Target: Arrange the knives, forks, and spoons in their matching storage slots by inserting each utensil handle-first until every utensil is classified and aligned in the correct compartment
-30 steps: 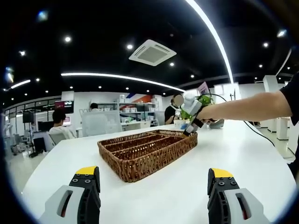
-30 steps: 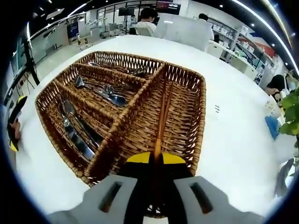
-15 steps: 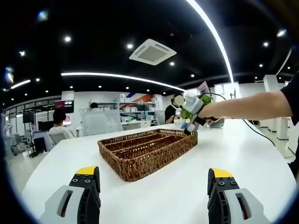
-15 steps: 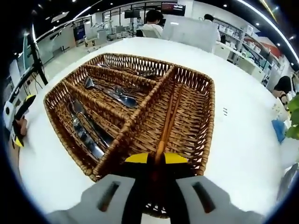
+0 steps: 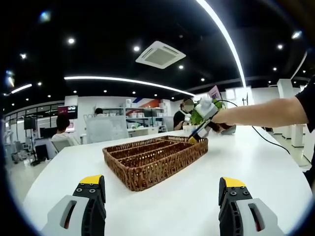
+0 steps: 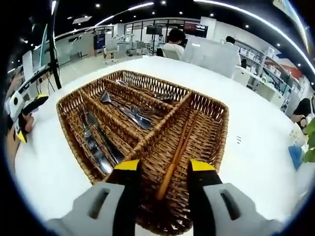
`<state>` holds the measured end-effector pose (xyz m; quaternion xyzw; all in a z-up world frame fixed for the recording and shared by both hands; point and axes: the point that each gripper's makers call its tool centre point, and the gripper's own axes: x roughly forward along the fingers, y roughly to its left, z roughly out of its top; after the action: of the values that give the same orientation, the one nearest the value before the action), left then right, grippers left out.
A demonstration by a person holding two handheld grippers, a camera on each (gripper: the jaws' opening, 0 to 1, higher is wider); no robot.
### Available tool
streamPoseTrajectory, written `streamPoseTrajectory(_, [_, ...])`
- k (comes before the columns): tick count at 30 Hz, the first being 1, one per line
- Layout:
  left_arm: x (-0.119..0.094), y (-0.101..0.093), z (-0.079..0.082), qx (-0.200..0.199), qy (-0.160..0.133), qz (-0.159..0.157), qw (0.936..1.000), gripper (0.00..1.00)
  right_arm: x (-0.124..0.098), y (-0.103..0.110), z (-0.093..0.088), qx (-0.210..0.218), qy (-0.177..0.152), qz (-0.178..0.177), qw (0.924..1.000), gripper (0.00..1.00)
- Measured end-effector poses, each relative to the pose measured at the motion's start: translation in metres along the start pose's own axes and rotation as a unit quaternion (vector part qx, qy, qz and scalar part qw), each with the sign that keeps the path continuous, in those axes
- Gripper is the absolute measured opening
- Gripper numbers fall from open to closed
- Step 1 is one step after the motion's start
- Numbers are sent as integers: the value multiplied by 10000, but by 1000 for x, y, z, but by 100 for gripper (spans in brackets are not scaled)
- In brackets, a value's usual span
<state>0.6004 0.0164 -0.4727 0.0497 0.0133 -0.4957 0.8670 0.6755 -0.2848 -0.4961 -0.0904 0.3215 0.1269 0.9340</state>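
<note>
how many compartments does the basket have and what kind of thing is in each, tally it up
wicker basket compartments: 4
compartments with metal cutlery: 3
compartments with wooden chopsticks: 1
total compartments filled: 4
Pieces of cutlery overlap too much to count one by one.

The basket stands on the table. In the right gripper view, three long compartments lie side by side on the left of a cross divider, each holding utensils: knives nearest the left edge, forks in the middle, spoons farthest. A pair of chopsticks lies in the compartment on the right.
</note>
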Motion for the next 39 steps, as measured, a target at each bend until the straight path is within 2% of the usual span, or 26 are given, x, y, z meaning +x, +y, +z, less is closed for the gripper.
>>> streamPoseTrajectory(3, [0, 0, 0, -2, 9, -2, 10000, 100, -6, -3, 6, 117, -181, 41, 9998, 46])
streamPoseTrajectory(4, [0, 0, 0, -7, 1, -1, 10000, 100, -9, -6, 10, 16, -274, -3, 9996, 51])
streamPoseTrajectory(6, [0, 0, 0, -8, -6, 8, 10000, 100, -13, -6, 22, -1, -658, 63, 9978, 62])
streamPoseTrajectory(8, [0, 0, 1, -11, -12, 15, 10000, 100, -19, -6, 29, -76, -949, 32, 9955, 80])
streamPoseTrajectory(10, [0, 2, 2, -25, -39, 39, 10000, 100, -26, -4, 38, -429, -1296, -5, 9906, 99])
streamPoseTrajectory(14, [0, 0, 3, -43, -78, -6, 10000, 100, -33, 1, 24, -374, -1148, 27, 9927, 100])
streamPoseTrajectory(16, [1, -1, 2, -41, -67, -17, 10000, 100, -36, 4, 22, -550, -1302, 28, 9900, 100])
streamPoseTrajectory(17, [1, -1, 2, -44, -67, -15, 10000, 100, -41, 9, 25, -675, -1516, 106, 9861, 100])
streamPoseTrajectory(21, [1, -3, 7, -202, -180, -77, 9996, 100, -55, 16, 24, -732, -1870, 195, 9794, 99])
streamPoseTrajectory(24, [2, -5, 7, -202, -179, -106, 9996, 100, -67, 20, 21, -682, -2009, 218, 9770, 99])
streamPoseTrajectory(26, [3, -9, 7, -168, -175, -142, 9996, 100, -76, 30, 23, -718, -2246, 296, 9713, 99])
streamPoseTrajectory(31, [7, -14, 3, 9, -89, -196, 9998, 100, -87, 44, 16, -705, -2380, 416, 9678, 99])
streamPoseTrajectory(36, [5, -15, 11, -120, -299, -261, 9991, 100, -100, 44, 10, -558, -2506, 409, 9656, 99])
streamPoseTrajectory(39, [4, -13, 13, -171, -347, -212, 9990, 100, -106, 44, -1, -371, -2522, 411, 9661, 99])
